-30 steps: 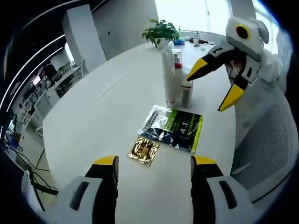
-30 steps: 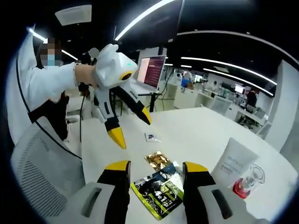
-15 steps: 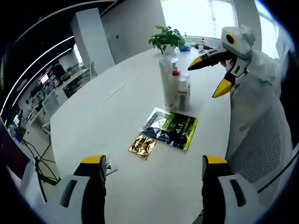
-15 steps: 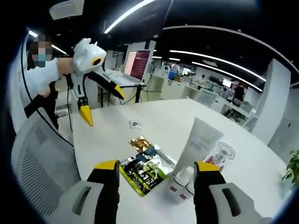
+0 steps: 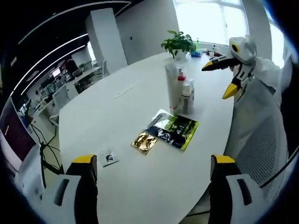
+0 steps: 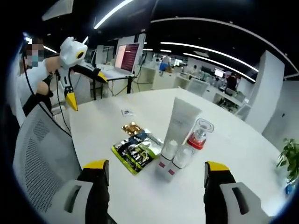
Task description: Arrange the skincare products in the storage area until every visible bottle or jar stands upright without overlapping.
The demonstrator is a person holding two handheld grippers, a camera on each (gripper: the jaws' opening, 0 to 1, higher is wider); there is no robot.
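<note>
Left gripper view. Left gripper [image 5: 152, 165]: jaws spread wide, holding nothing, low over the near edge of the white table [image 5: 103, 121]. Products: white tube [image 5: 172, 88], red-collared bottle [image 5: 180, 88] and small bottle [image 5: 188, 97], all upright, packed close together toward the table's right edge. Just in front of them, flat: dark-and-green sachet [image 5: 171, 130], gold sachet [image 5: 144, 142] touching or nearly touching it, small sachet [image 5: 109, 158] apart, nearer the left jaw. Wide bare tabletop to the left and beyond. Plant [image 5: 179, 43] at the far end. Right gripper [image 5: 225, 78] held off the right edge above a mesh chair [image 5: 261, 149], jaws parted, empty.

Right gripper view. Right gripper [image 6: 156, 179]: jaws wide apart, empty. Tube [image 6: 180, 126], red-collared bottle [image 6: 198, 135] and two small bottles [image 6: 175, 156] upright mid-table in a tight cluster; whether they touch cannot be told. Green sachet [image 6: 135, 153], gold sachet [image 6: 131, 128], small sachet [image 6: 126, 112] run toward the left edge. Open table right and behind. Left gripper [image 6: 84, 86] raised beyond the edge, jaws parted, by the chair [image 6: 39, 154].
</note>
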